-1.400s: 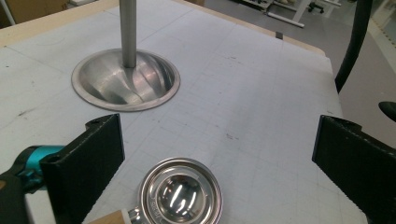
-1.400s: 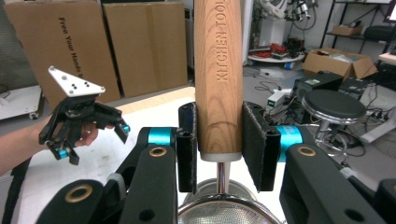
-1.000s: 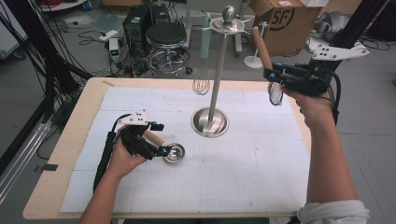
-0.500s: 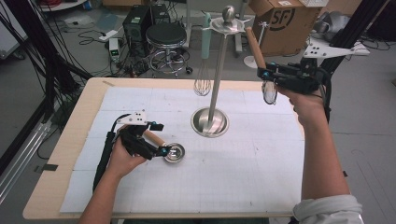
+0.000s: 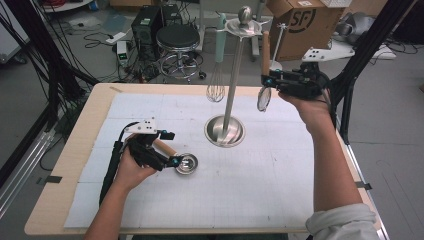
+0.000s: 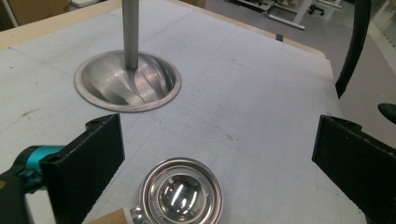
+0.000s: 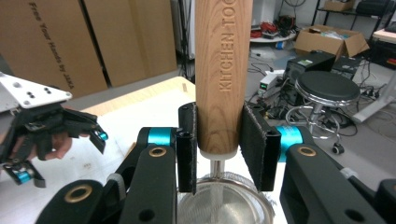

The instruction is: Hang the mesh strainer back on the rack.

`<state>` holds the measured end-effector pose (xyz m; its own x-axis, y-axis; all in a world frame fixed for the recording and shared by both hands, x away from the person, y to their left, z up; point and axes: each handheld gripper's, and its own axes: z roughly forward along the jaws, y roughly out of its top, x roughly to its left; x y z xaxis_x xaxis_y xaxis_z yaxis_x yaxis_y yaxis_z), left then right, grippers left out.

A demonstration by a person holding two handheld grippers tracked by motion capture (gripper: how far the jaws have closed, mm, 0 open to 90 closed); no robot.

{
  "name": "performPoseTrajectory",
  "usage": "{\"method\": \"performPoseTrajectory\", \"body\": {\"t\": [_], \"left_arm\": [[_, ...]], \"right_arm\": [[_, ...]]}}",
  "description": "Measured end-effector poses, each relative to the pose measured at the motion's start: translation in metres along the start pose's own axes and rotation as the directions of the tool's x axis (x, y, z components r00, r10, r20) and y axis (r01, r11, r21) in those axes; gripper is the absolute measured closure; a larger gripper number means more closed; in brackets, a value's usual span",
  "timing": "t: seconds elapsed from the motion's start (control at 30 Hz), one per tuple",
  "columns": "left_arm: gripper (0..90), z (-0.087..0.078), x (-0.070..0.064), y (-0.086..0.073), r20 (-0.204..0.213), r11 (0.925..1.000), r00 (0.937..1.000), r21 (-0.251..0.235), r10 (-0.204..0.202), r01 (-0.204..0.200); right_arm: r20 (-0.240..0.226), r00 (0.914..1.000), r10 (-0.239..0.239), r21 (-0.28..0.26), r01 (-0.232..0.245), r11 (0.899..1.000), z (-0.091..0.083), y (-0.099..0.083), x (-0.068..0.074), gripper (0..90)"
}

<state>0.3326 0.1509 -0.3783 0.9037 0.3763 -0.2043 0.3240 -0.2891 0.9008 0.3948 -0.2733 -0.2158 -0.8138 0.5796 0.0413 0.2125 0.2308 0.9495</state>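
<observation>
Right tool (image 5: 272, 82) clamped on strainer (image 5: 263, 97), carried closer to stand (image 5: 226, 131) than a second earlier; hanging seemed imminent. Left tool (image 5: 170, 148), jaws apart, stayed over scoop (image 5: 185, 163).

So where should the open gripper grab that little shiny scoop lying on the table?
Probably by its wooden handle, coming from above with the jaws across it. The measuring scoop lies flat, its round metal bowl looks slippery, and the left gripper already straddles it, open.

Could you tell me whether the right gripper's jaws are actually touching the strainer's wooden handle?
Touching. In the right gripper view, the right gripper has both black jaws pressed flat against opposite sides of the strainer's wooden handle, with no gap at either side.
</observation>
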Motion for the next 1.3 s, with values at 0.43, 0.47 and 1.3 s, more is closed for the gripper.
{"method": "performPoseTrajectory", "body": {"t": [0.43, 0.47, 1.3], "left_arm": [[2.9, 0.000, 0.000, -0.001, -0.002, 1.0000, 1.0000, 0.009, 0.003, -0.003], [2.9, 0.000, 0.000, -0.001, -0.002, 0.9999, 1.0000, 0.012, 0.004, -0.004], [2.9, 0.002, 0.000, -0.001, 0.003, 0.9998, 1.0000, 0.020, 0.006, -0.006]], "right_arm": [[0.008, 0.9999, -0.013, 0.016, 0.013, 1.000, 0.006, -0.008, 0.007, 55.4], [0.009, 0.9998, -0.017, 0.020, 0.017, 1.000, 0.005, -0.008, 0.007, 54.6], [-0.095, 0.9908, -0.096, 0.006, 0.097, 0.995, -0.009, -0.036, 0.040, 33.0]]}}
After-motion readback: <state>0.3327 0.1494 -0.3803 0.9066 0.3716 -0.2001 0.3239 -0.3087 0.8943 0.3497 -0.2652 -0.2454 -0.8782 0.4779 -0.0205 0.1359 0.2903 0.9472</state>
